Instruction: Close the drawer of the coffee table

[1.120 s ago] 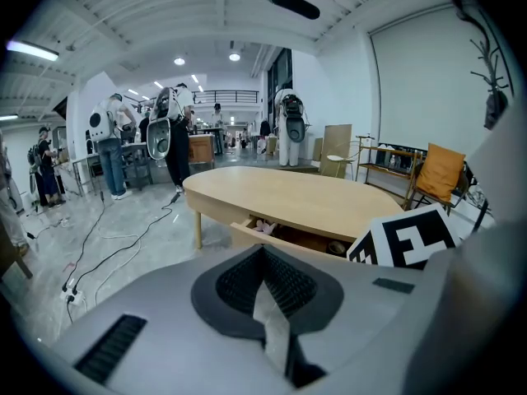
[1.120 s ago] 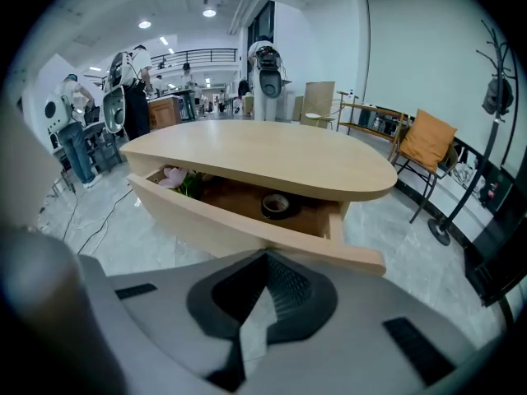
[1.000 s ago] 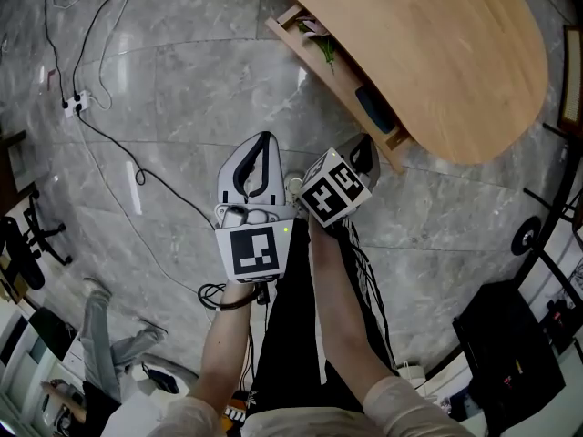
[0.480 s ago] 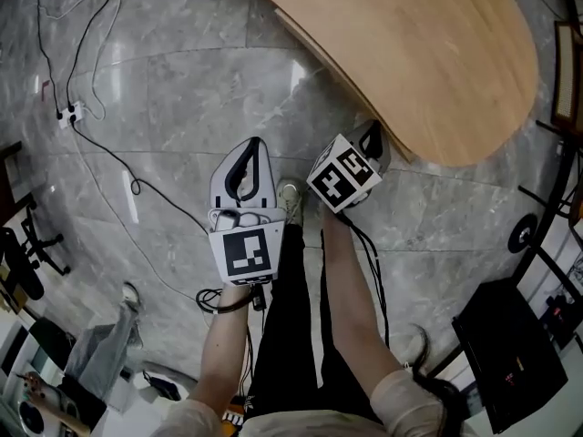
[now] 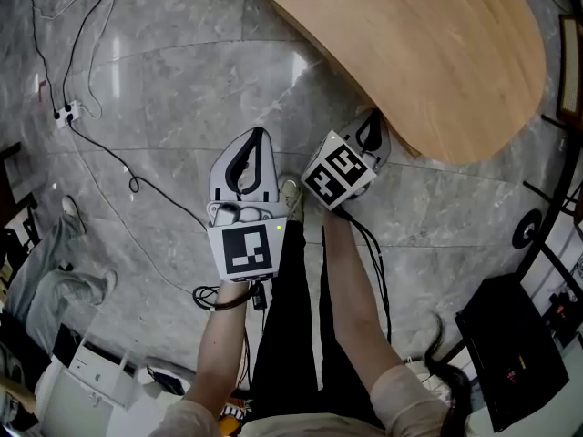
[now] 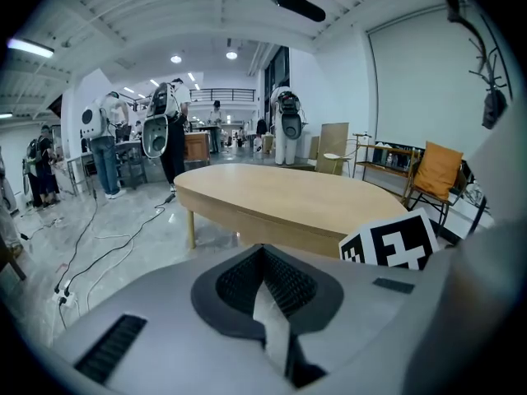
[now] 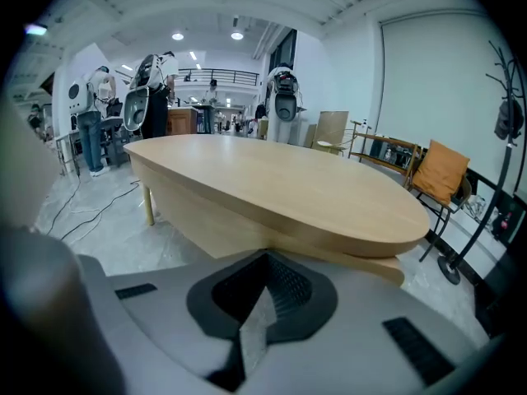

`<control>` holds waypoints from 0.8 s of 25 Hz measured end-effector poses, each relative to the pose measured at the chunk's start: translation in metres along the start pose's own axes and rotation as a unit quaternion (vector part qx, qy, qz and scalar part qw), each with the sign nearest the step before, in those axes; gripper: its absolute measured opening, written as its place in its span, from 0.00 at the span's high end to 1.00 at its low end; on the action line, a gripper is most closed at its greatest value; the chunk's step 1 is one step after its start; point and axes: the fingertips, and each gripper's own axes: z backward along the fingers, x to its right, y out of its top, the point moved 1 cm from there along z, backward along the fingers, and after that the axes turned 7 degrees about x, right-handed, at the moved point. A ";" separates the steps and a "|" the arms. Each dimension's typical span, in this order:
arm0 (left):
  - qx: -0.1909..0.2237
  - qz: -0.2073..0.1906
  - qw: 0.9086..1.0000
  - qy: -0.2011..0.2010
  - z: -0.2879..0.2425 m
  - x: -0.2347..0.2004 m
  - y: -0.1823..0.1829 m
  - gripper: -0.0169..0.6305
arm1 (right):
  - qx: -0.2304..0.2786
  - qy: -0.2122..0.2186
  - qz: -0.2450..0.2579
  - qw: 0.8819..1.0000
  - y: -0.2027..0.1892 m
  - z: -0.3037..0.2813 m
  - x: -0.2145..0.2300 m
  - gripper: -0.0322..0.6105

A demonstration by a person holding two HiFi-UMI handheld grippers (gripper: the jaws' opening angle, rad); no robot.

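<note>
The oval wooden coffee table fills the upper right of the head view. Its drawer shows only as a thin wooden slab under the tabletop's near end, pushed in. My right gripper is shut and empty, its tip right at the table's edge by the drawer front. In the right gripper view, the gripper points at the table's side. My left gripper hangs over the marble floor left of the table, shut on nothing. Past my left gripper I see the table and the right gripper's marker cube.
Cables and a power strip lie on the floor at the left. A black case stands at the lower right. My shoe is between the grippers. A chair with an orange cushion and a coat stand are beyond the table.
The drawer stood open with things in it a second ago; now it sits under the tabletop. My right gripper moved with it towards the table. The left gripper stayed put.
</note>
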 end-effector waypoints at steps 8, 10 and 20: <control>-0.010 0.015 1.000 -0.001 -0.006 0.004 -0.009 0.96 | 0.020 -0.012 -0.005 1.000 0.003 -0.015 0.004 0.94; -0.007 0.011 1.000 -0.009 -0.010 0.009 -0.006 0.96 | 0.025 -0.014 -0.008 1.000 0.002 -0.018 0.003 0.94; 0.002 0.031 1.000 0.004 -0.029 0.006 -0.032 0.96 | 0.066 0.001 0.025 0.997 0.003 -0.030 0.003 0.94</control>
